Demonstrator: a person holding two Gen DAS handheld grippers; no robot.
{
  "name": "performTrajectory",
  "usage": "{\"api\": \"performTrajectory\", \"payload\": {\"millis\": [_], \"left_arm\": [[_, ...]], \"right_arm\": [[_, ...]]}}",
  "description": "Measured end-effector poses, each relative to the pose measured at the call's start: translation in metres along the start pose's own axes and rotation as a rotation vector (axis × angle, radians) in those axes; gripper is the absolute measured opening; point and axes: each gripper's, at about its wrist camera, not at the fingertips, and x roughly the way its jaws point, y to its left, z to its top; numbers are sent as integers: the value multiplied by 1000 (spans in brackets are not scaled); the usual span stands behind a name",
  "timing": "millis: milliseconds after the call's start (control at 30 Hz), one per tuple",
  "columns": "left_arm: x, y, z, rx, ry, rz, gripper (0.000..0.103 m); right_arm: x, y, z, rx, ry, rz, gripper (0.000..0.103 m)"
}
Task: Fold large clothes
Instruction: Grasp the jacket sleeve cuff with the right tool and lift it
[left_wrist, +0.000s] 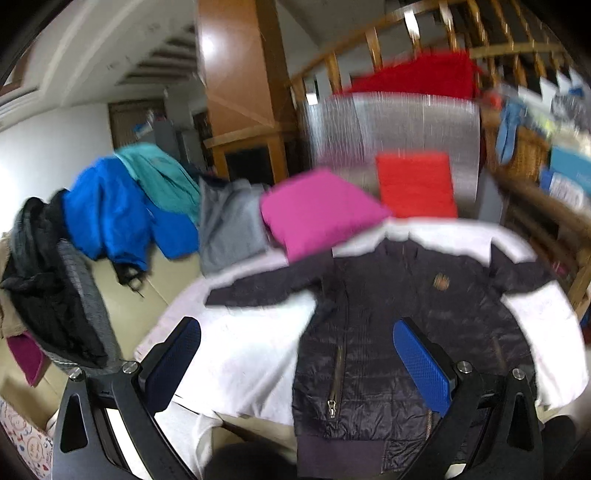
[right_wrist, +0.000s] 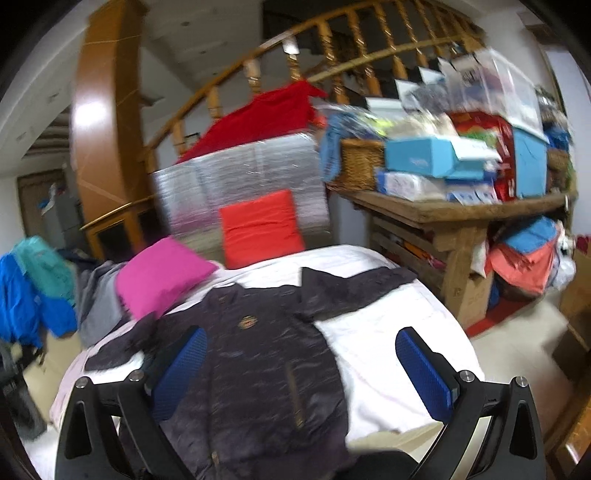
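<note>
A dark quilted jacket (left_wrist: 388, 332) lies flat and face up on a white-covered table (left_wrist: 243, 354), sleeves spread to both sides, zip down the front. My left gripper (left_wrist: 295, 363) hangs open above the jacket's lower left part, nothing between its blue pads. In the right wrist view the same jacket (right_wrist: 266, 354) lies on the white cover (right_wrist: 384, 343), one sleeve reaching toward the back right. My right gripper (right_wrist: 301, 373) is open above the jacket's lower right side, holding nothing. Both views are motion-blurred.
A folded pink garment (left_wrist: 317, 210) and a folded red one (left_wrist: 415, 184) sit at the table's far edge. Blue, teal and grey clothes (left_wrist: 122, 206) are draped at the left. A cluttered wooden bench (right_wrist: 454, 210) stands at the right, with a staircase railing (right_wrist: 332, 44) behind.
</note>
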Motion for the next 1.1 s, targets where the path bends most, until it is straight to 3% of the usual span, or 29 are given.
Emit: {"api": "performTrajectory", "payload": {"millis": [167,333,467,533,667,833,900,933,967,1000,1067,1100], "left_arm": [[114,-43,-5,82,198,22,103],[224,-84,-17,103,351,37,103],[284,-114,-15,93,378,15,103],[304,-129,-10,107,366,5,103],[340,-151,-8,153,368,-17,103],[370,-162,-21,152,480,-82,103],[373,-159,-23,126,465,-100,103],[373,-157,-24,111,458,-110,103],[374,-155,-27,93,461,-124,103],[374,-153,-28,78,462,-133,103],[370,-150,-32,68,444,-138,103],[368,-152,-33,72,433,-135,103]], "right_arm": [[100,-85,18,185,156,34,103],[222,-174,9,543,273,139,103],[302,-219,0,776,246,189,103],[343,-234,-3,854,248,173,103],[408,-250,4,879,270,118,100],[475,-264,14,816,325,-18,94],[496,-265,15,776,338,-50,91],[500,-265,19,741,316,-73,88],[507,-263,24,704,314,-97,71],[513,-261,25,679,333,-117,44],[518,-258,26,652,329,-179,25],[516,-255,27,659,293,-150,15]]}}
